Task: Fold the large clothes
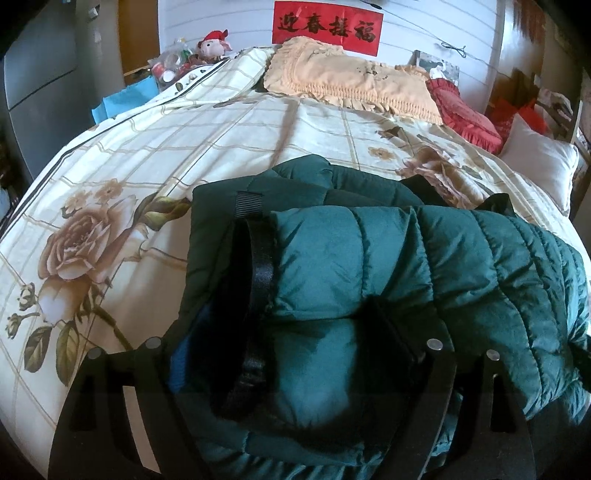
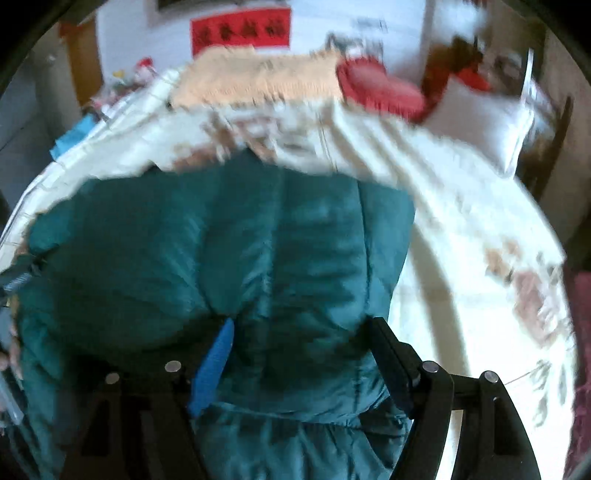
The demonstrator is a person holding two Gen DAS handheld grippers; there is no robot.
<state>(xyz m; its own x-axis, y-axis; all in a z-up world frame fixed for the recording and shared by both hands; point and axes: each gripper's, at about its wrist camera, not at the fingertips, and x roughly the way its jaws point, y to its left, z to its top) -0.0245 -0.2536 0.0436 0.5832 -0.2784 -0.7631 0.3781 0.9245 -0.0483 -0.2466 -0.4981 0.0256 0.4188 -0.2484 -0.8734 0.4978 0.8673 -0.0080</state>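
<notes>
A dark green quilted puffer jacket (image 1: 424, 258) lies bunched on the floral bedspread (image 1: 147, 166), with a black strap (image 1: 258, 266) running over its left side. My left gripper (image 1: 291, 339) is shut on a thick fold of the jacket; its fingers are partly buried in the fabric. In the blurred right wrist view the same jacket (image 2: 221, 251) fills the middle, and my right gripper (image 2: 295, 354) is shut on a bunched fold of it. The blue pad (image 2: 214, 365) of one finger shows against the fabric.
A peach frilled pillow (image 1: 351, 81), a red cushion (image 1: 461, 110) and a white pillow (image 1: 543, 162) lie at the bed's head. A red banner (image 1: 327, 27) hangs on the wall. Clutter and a plush toy (image 1: 214, 44) sit at far left.
</notes>
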